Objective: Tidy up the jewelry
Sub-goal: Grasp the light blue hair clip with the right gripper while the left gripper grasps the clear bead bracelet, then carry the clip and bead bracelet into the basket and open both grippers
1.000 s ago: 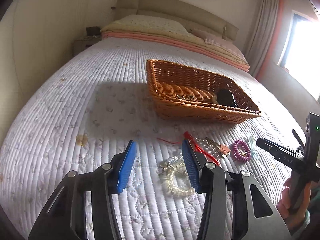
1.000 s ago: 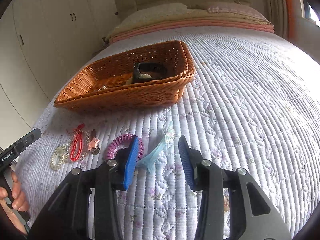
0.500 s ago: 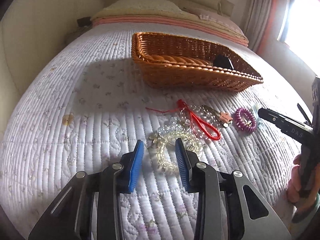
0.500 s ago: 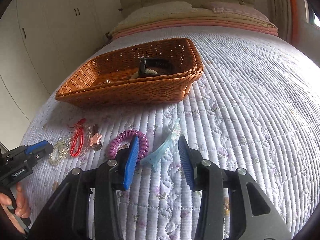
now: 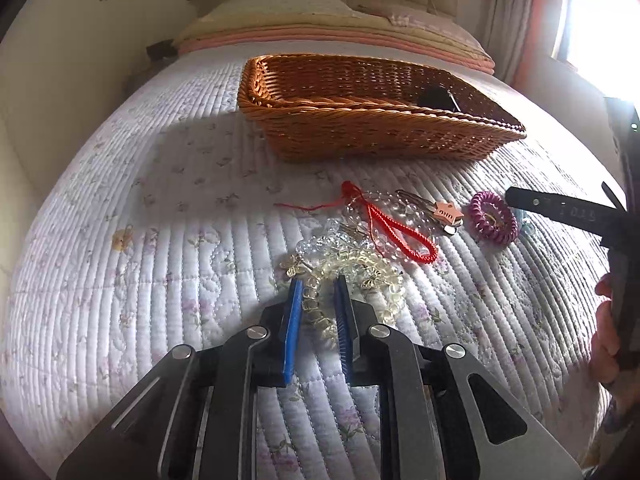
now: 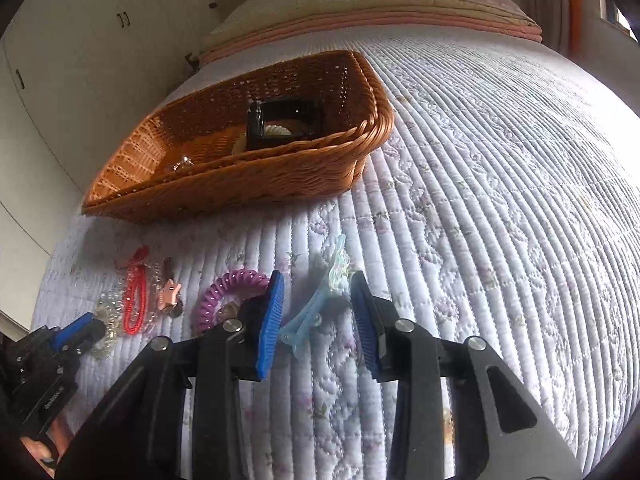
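Note:
My left gripper (image 5: pixel 318 284) is down on the quilt, its blue jaws narrowed around one side of a pale yellow bead bracelet (image 5: pixel 372 276), not clamped. Beside it lie a clear bead bracelet (image 5: pixel 384 208), a red cord (image 5: pixel 400 236), a star hair clip (image 5: pixel 440 212) and a purple coil hair tie (image 5: pixel 493 218). My right gripper (image 6: pixel 318 292) is open, its jaws on either side of a light blue hair clip (image 6: pixel 320 304). The purple coil tie (image 6: pixel 228 292) lies just left of it. The wicker basket (image 5: pixel 384 140) stands behind the jewelry.
The basket (image 6: pixel 280 176) holds a black box (image 6: pixel 280 124) and a small shiny piece (image 6: pixel 182 164). The quilted bedspread (image 5: pixel 140 240) stretches all around. Pillows and headboard are at the far end, wardrobes on the left, a bright window on the right.
My left gripper dropped lower and forward onto the yellow bracelet, and its jaws narrowed around it. My right gripper lowered slightly over the blue clip, jaws still apart.

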Tool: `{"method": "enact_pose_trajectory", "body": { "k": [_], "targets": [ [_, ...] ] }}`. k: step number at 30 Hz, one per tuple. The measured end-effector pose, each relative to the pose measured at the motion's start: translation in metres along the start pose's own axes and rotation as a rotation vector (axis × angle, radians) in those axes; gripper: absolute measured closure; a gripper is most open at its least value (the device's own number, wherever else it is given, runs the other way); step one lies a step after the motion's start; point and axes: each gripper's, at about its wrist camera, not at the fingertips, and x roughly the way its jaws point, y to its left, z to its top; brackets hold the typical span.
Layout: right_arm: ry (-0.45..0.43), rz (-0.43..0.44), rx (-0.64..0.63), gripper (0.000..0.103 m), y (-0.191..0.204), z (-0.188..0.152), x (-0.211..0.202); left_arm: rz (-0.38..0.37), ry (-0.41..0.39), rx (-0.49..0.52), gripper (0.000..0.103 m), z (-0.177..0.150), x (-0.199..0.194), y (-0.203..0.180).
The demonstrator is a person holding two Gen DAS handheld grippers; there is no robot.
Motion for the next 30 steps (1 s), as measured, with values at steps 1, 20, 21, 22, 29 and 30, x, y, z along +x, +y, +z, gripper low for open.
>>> {"method": "enact_pose_trajectory", "body": {
  "k": [1,20,21,22,29,30],
  "targets": [
    [0.017,-0.021,-0.01,0.083,0.002,-0.001,0.005,-0.001,-0.001,0.001,0.092,0.0,0.0,-0.001],
    [-0.095,-0.034,-0.049,0.097,-0.006,-0.014,-0.031,-0.011,-0.101,-0.006,0.095,0.005,-0.021,-0.017],
    [-0.108,-0.035,-0.05,0.097,-0.005,-0.014,-0.036,-0.012,-0.107,-0.001,0.095,0.007,-0.023,-0.019],
    [-0.122,-0.036,-0.046,0.097,-0.007,-0.013,-0.043,-0.011,-0.114,0.004,0.095,0.009,-0.025,-0.022],
    [-0.249,0.024,-0.059,0.097,-0.001,0.021,-0.094,-0.018,-0.204,0.058,0.095,0.053,-0.047,-0.04],
    [-0.265,0.042,-0.064,0.097,0.002,0.03,-0.099,-0.02,-0.222,0.065,0.095,0.064,-0.049,-0.043]
  ]
}}
